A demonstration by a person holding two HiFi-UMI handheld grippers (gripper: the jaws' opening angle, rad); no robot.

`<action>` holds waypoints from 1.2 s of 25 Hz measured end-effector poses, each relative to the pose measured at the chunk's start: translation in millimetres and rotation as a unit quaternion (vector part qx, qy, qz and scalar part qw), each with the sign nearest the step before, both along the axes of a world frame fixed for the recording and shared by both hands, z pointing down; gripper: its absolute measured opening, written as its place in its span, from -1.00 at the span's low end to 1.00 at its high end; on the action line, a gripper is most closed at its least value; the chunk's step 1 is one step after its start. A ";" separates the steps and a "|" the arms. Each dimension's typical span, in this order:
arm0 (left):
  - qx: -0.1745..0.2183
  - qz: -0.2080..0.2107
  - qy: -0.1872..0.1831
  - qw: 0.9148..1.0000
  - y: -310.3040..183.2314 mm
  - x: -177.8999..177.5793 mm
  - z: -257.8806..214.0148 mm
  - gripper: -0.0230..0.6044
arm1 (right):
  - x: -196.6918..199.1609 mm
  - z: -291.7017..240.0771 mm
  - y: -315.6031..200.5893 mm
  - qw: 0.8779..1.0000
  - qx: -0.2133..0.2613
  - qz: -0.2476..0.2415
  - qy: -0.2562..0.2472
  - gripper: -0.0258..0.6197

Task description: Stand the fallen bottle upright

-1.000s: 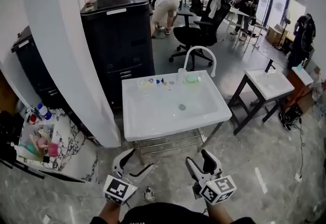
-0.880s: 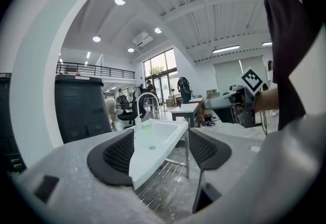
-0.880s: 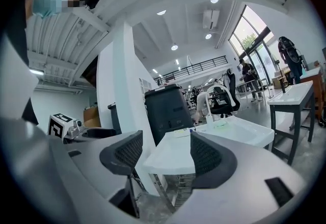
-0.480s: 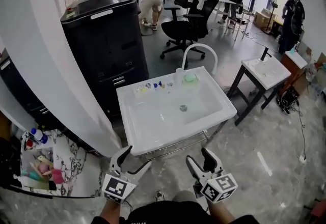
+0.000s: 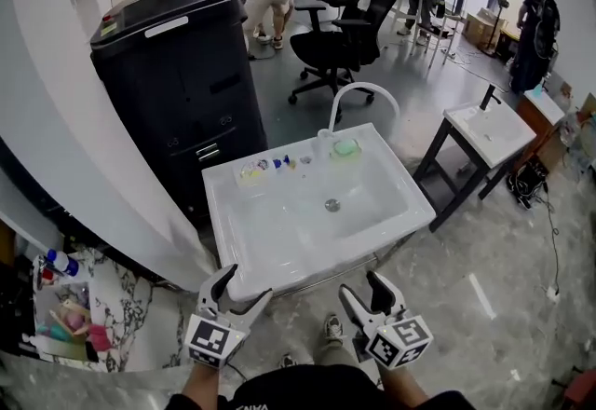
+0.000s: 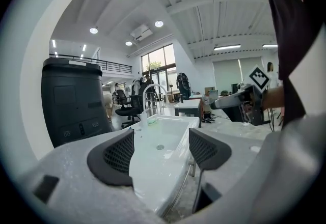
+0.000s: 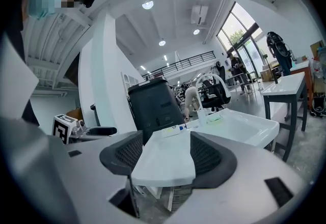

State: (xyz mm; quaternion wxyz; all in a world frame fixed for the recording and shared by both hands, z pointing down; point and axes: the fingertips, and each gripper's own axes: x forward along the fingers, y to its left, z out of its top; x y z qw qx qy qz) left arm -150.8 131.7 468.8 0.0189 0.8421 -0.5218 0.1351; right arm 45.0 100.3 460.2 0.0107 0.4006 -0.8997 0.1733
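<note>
2 tongs hang low in front of the person, the left tongs (image 5: 244, 289) and the right tongs (image 5: 363, 287), both spread wide with nothing pinched, only the white sink (image 5: 414, 211) showing between their jaws. They sit just short of its front rim, so the whole basin lies between them and the back ledge. Several small things sit on that ledge. A pale yellowish one lying flat at the left end (image 5: 250, 173) looks like the fallen bottle, though it is too small to be sure. A clear upright bottle (image 5: 323, 140) stands beside the base of the arched faucet (image 5: 368, 91), next to a green thing (image 5: 346, 146). A tall black machine (image 5: 177, 73) stands behind the sink, with a white pillar (image 5: 56, 119) to its left. A second washbasin stand (image 5: 489, 133) is at the right, and a black office chair (image 5: 335, 45) stands beyond.
</note>
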 end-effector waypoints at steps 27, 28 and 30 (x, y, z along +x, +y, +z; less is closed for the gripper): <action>0.005 -0.120 -0.035 0.992 -142.5 46.8 -1.9 0.13 | 29.0 18.8 -165.5 0.988 -0.024 -0.155 0.010 -0.08; 0.006 -0.124 -0.040 0.992 -144.9 41.3 -4.3 0.13 | 27.2 20.5 -167.9 0.987 -0.026 -0.157 0.009 -0.08; 0.007 -0.128 -0.049 0.991 -152.6 27.9 -10.4 0.13 | 22.4 23.7 -174.1 0.986 -0.028 -0.162 0.008 -0.08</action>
